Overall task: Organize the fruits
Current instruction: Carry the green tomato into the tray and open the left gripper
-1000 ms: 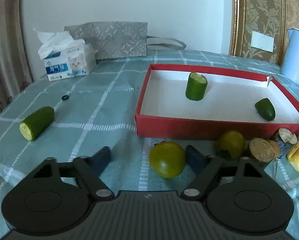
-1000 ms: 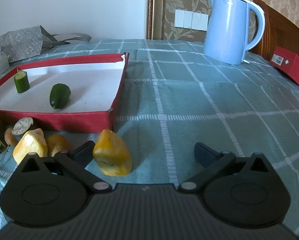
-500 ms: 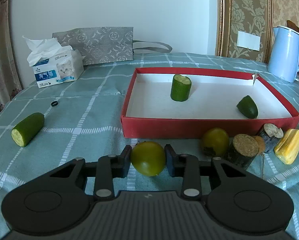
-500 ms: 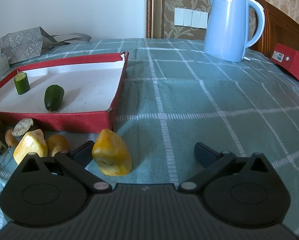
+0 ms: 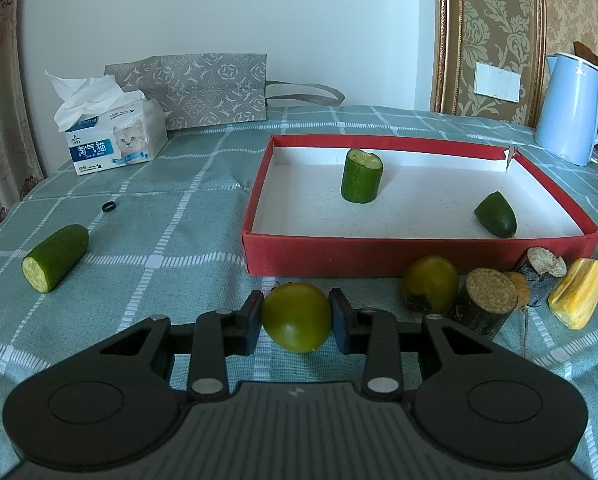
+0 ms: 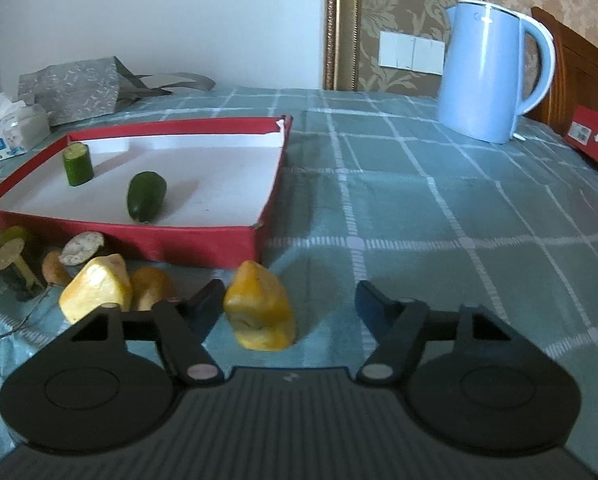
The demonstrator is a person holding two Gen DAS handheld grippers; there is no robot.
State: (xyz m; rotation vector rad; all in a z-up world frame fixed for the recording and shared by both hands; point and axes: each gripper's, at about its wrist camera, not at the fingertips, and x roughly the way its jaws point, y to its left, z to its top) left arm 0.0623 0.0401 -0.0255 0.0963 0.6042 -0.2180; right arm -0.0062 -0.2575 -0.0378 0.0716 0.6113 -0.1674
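**Green fruit gripped on the left, yellow piece between the right fingers**

My left gripper is clamped on a round green fruit; both pads press its sides, and it sits low over the checked teal tablecloth, just in front of the red tray. My right gripper has just been narrowing around a yellow fruit chunk. The chunk stands on the cloth close against the left finger, while the right finger is clear of it with a gap, so nothing is held there.

In the left view, a second green fruit lies just right of the one I hold, beside two dark-skinned cut stubs and a yellow ribbed piece, all along the tray's near wall. Inside the tray, an upright cucumber section stands towards the back and a cucumber end lies near the right side. Another cucumber piece lies on the cloth well to the left, with a small black ring beyond it.

In the right view, another yellow chunk and a brownish piece sit left of my fingers. Farther off are a tissue box, a grey patterned bag and a light blue kettle.
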